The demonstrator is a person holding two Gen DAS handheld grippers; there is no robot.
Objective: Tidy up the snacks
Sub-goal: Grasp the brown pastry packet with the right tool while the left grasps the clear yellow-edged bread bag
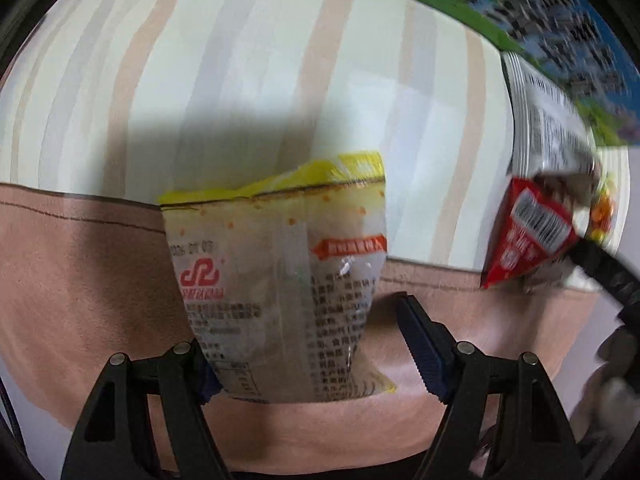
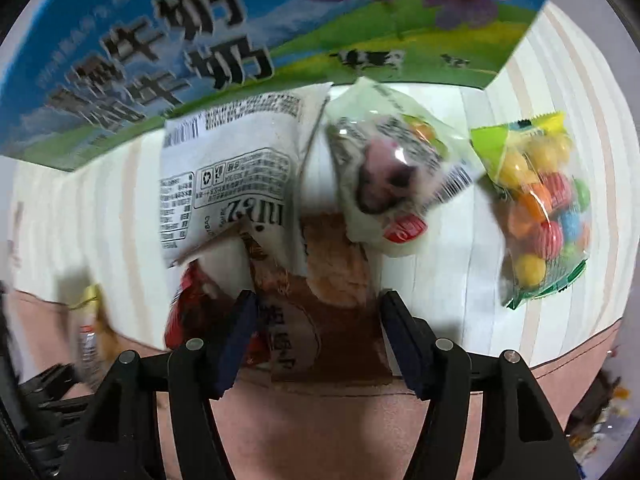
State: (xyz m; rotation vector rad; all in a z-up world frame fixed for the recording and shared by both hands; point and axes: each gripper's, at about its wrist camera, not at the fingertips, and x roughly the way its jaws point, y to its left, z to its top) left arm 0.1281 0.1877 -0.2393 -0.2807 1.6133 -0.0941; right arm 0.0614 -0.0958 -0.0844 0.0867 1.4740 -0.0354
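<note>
In the left wrist view a translucent snack packet with a yellow top (image 1: 280, 280) lies on the cloth between the fingers of my left gripper (image 1: 323, 300). It covers the left pad, while the right pad (image 1: 420, 344) stands a little clear of its edge. In the right wrist view my right gripper (image 2: 319, 296) points down over a brown packet (image 2: 320, 340). That packet fills the gap between the pads, which do not visibly press on it. A red packet (image 2: 188, 304) lies beside the left finger, partly under a white printed packet (image 2: 228, 168).
A blue and green milk carton box (image 2: 200, 60) stands at the back. A pale green packet (image 2: 392, 168) and a bag of coloured candy balls (image 2: 540, 208) lie to the right. Everything rests on a striped cloth (image 1: 240, 60) with a pink border (image 1: 80, 280).
</note>
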